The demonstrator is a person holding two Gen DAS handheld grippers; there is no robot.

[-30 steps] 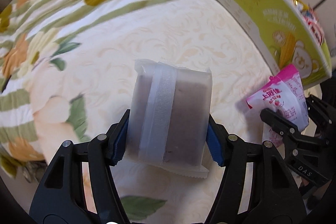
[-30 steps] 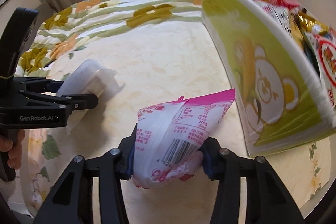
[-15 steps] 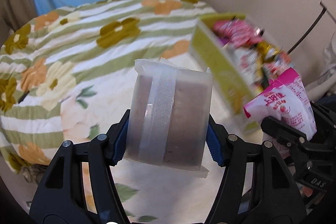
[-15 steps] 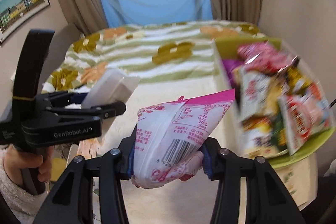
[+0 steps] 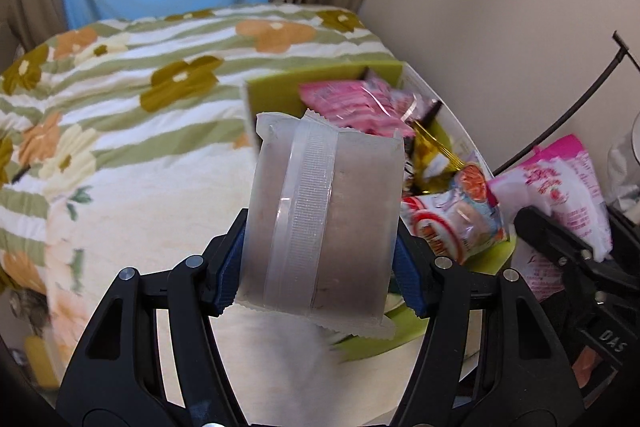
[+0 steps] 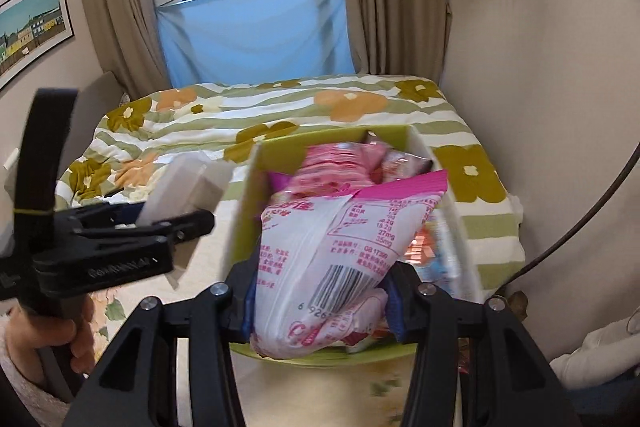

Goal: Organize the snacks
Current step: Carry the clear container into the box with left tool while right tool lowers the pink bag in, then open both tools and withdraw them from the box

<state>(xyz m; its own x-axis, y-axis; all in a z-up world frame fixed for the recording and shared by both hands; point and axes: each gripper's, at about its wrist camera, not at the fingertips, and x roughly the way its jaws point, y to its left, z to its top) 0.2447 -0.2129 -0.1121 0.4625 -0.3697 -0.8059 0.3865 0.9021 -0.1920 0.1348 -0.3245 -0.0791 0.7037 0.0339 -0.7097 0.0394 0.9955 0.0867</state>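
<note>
Left tongs: my left tongs [image 5: 320,267] are clamped on a frosted packet [image 5: 324,219] with a brown bar inside; the blue pads [image 5: 228,267] press its two sides and it stands upright between them

Frosted packet: held in the air over the bed [image 5: 132,131], just left of the green box [image 5: 272,91]; in the right wrist view I see the same packet [image 6: 188,187] sticking out of the left tongs [image 6: 176,223], beside the box's left wall

Right tongs: my right tongs [image 6: 320,307] grip a pink-and-white snack bag [image 6: 336,251] low on its body, barcode toward the camera, magenta top edge pointing away and to the right

Pink-and-white snack bag: held above the near end of the green box [image 6: 244,211]; from the left wrist view it shows at the right edge [image 5: 560,195], pinched in the right tongs [image 5: 568,247]

Green box: sits on the bed near the bed's right edge, next to the wall; open at the top and filled with snack packets, pink ones [image 6: 340,163] at the far end, red, white and gold ones [image 5: 448,195] nearer me

Bed: covered by a green-striped flowered quilt [image 6: 348,103] that runs to the blue sheet [image 6: 256,35] under the window

Hand: a hand [image 6: 52,339] holds the handle of the left tongs at the lower left of the right wrist view
</note>
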